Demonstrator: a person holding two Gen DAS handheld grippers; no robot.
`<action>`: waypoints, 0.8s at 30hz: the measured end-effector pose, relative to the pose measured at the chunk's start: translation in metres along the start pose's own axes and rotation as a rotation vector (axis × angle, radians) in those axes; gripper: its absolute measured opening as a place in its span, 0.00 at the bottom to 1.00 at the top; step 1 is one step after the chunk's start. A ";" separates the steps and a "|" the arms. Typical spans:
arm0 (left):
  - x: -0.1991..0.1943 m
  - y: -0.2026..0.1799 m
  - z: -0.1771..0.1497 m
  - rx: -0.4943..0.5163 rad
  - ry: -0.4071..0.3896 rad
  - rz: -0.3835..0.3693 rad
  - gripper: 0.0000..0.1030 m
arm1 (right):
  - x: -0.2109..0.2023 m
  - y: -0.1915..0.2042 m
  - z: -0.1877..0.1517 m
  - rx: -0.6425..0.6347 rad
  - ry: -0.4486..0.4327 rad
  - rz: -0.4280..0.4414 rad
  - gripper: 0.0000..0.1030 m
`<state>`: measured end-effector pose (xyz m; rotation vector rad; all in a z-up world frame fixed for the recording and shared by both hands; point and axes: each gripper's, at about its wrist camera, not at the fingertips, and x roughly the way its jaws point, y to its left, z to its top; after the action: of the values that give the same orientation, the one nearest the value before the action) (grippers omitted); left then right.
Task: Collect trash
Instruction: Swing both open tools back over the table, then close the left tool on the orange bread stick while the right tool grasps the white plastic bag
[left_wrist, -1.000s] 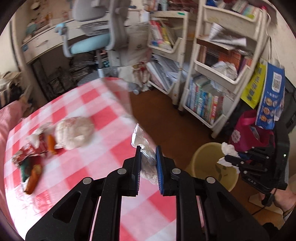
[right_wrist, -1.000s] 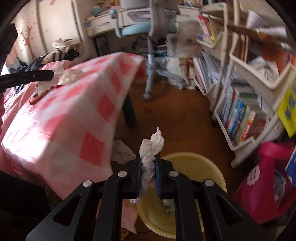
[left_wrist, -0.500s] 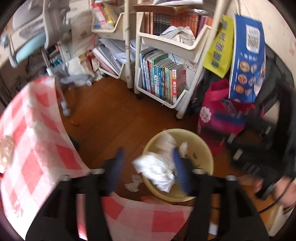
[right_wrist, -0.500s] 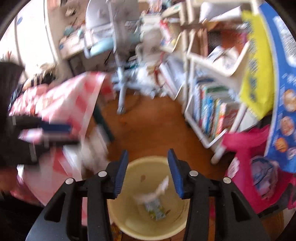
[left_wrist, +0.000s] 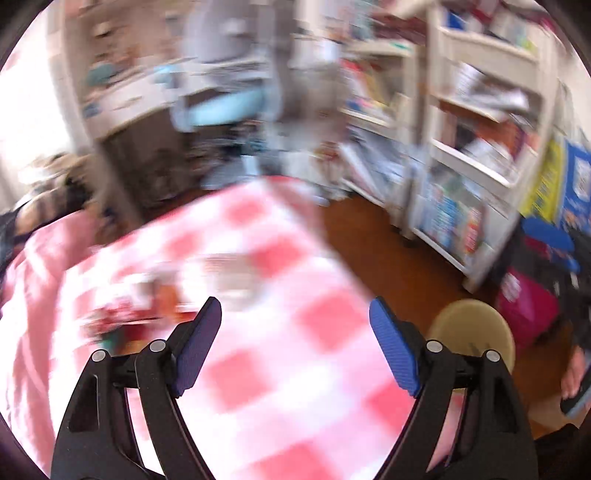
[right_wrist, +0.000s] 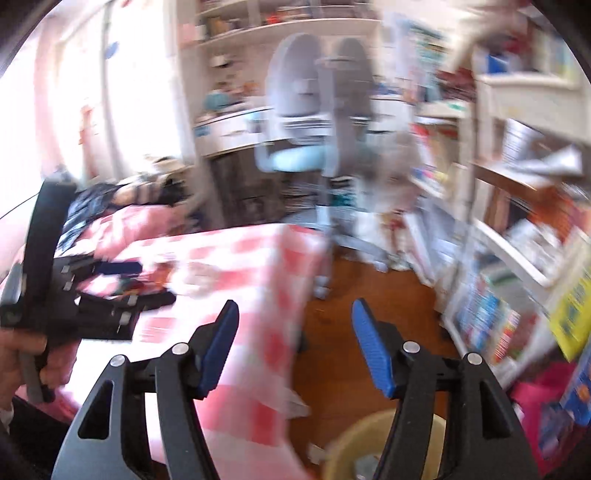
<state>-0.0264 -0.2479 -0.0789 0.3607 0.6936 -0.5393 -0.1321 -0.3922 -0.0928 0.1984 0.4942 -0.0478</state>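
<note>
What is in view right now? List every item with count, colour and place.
Table: one, red and white check cloth, centre.
Trash pile: blurred, red, orange and white, on the table's left part.
Bin: one, pale yellow, on the floor right of the table.
Desk chair: one, grey with light blue seat, behind the table.
Shelf carts: white, full of books, right.
Bag: one, magenta, beside the bin.
Left gripper: black, blue pads, just opened, empty.
Right gripper: same, just opened, empty.

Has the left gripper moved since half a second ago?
Yes. The left gripper, jaws just opened and empty, has swung from over the yellow bin back above the checkered table.
</note>
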 end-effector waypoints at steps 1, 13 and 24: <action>-0.005 0.023 0.001 -0.037 -0.006 0.030 0.77 | 0.007 0.018 0.005 -0.033 0.010 0.038 0.61; 0.039 0.215 -0.061 -0.314 0.203 0.168 0.77 | 0.109 0.148 0.026 -0.175 0.210 0.330 0.60; 0.096 0.200 -0.068 -0.188 0.266 0.088 0.71 | 0.177 0.152 0.030 -0.137 0.250 0.209 0.52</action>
<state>0.1164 -0.0878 -0.1662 0.2873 0.9731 -0.3412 0.0521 -0.2492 -0.1239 0.1208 0.7207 0.2170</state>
